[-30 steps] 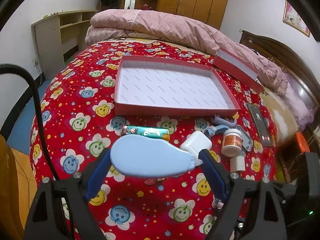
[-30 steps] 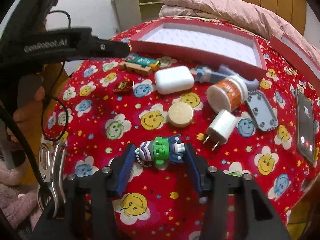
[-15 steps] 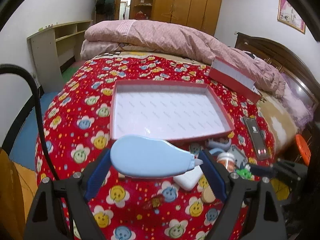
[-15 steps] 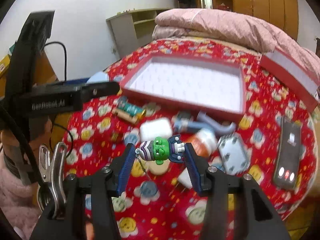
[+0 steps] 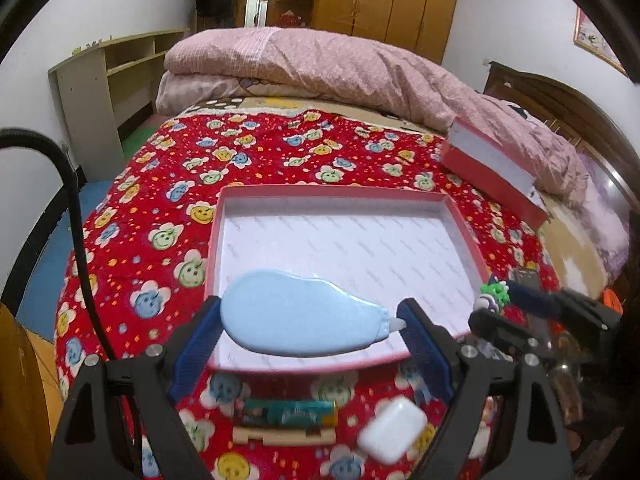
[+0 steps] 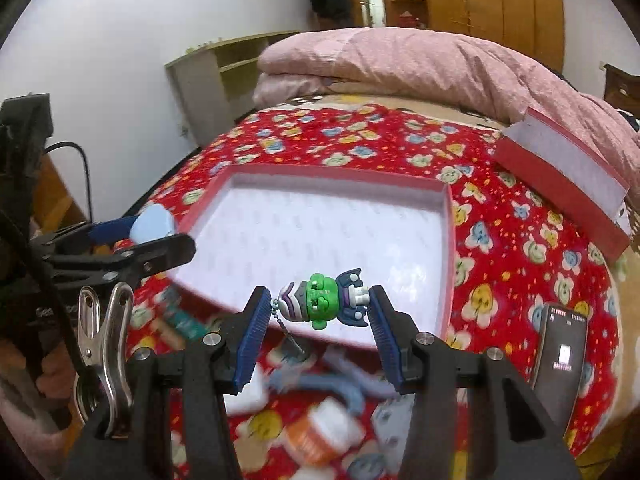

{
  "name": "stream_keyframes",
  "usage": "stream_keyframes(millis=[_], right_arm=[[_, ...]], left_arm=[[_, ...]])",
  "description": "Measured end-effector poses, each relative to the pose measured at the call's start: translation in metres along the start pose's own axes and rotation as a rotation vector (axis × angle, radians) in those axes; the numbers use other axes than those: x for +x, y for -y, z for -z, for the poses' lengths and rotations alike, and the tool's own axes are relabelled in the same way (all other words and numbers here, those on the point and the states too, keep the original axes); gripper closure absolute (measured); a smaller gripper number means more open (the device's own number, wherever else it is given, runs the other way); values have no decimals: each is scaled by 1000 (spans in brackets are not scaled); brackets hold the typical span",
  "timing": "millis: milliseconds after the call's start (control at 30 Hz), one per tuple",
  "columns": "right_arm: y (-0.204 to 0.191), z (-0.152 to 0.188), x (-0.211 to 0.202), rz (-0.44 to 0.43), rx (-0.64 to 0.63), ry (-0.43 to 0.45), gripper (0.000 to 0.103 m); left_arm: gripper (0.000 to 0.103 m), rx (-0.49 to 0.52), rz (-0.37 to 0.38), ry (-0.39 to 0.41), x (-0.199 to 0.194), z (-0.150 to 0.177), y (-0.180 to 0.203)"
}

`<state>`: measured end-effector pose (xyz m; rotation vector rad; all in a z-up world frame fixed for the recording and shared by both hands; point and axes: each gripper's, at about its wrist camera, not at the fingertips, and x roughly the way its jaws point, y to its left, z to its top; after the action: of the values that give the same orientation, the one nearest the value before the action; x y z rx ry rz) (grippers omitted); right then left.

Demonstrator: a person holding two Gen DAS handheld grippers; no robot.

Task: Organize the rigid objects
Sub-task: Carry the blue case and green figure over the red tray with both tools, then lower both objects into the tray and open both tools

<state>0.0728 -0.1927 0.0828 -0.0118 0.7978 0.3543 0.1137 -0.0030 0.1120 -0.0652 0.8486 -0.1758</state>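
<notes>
My left gripper (image 5: 310,334) is clamped on a pale blue tape dispenser (image 5: 304,320), one blue pad at each end, dispenser lying crosswise in the lower middle of the left view. It hangs over the near edge of the red tray (image 5: 466,236), which fills the centre of the frame; tray floor white, nothing lying in it that I can see.

My right gripper (image 6: 316,330) grips a small green figure (image 6: 322,300) sideways between its pads, bead chain dangling from the figure's left end. In the right view it sits lower centre, over the tray's near rim. The same figure and gripper show at the right edge of the left view, just beside the tray's right near corner. The left gripper with the blue dispenser shows at mid left of the right view, at the tray's left side.

On the red bedspread (image 5: 160,184) below the tray, left view bottom: a green tube (image 5: 290,410), a wooden clip (image 5: 284,436) touching it, and a white case (image 5: 392,434), blurred. Right view bottom: orange-label bottle (image 6: 320,436) and bluish pieces, too blurred to name. Phone (image 6: 560,360) at lower right, screen lit. Red lid (image 6: 560,172) at upper right, propped against the pink quilt (image 6: 420,64). Metal clip (image 6: 104,332) at lower left of the right view.
</notes>
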Motion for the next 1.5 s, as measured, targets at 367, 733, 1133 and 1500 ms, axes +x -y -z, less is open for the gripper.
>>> stream_keyframes(millis=[367, 733, 1133, 1500], right_arm=[[26, -28, 56, 11, 57, -14, 52], [45, -35, 93, -5, 115, -23, 52], [36, -34, 111, 32, 53, -1, 52], [39, -34, 98, 18, 81, 59, 50]], left_arm=[[13, -6, -35, -46, 56, -26, 2], [13, -3, -62, -71, 98, -36, 2], [11, -1, -113, -78, 123, -34, -3], [11, -5, -111, -55, 111, -34, -2]])
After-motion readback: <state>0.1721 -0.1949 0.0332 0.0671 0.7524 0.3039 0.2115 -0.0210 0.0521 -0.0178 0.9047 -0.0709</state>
